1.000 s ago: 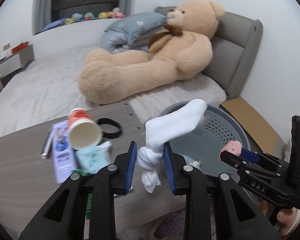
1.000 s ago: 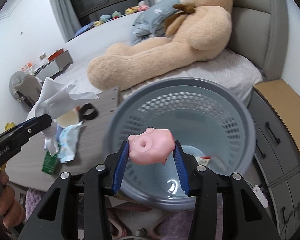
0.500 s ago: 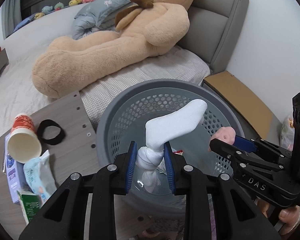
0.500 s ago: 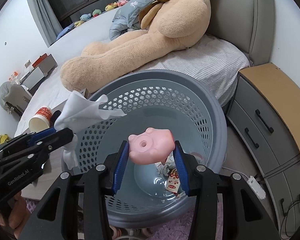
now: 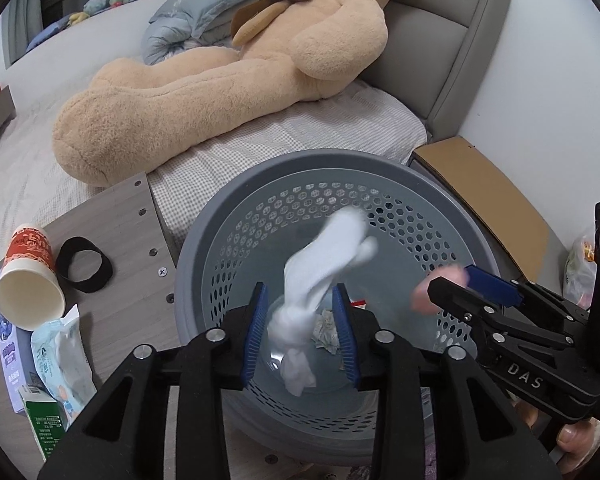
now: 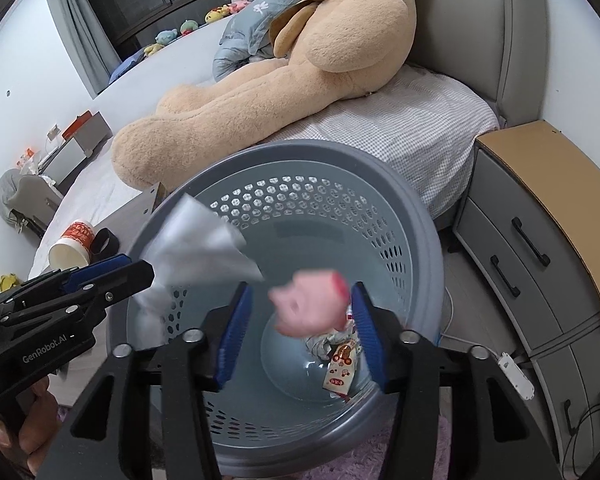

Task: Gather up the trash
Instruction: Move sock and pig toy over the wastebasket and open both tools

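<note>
Hovering over the round grey perforated plastic basket [image 6: 416, 216], the left gripper [image 5: 300, 330] and right gripper [image 6: 300, 332] both stand spread, the blurred white crumpled tissue [image 5: 320, 276] and blurred pink pig-shaped toy [image 6: 310, 304] loose between their jaws above its middle. Holding steady until each falls clear seems wisest.

I hold both tools side by side: left tool [image 5: 302, 326] and right tool [image 6: 304, 330], jaws spread apart.
</note>
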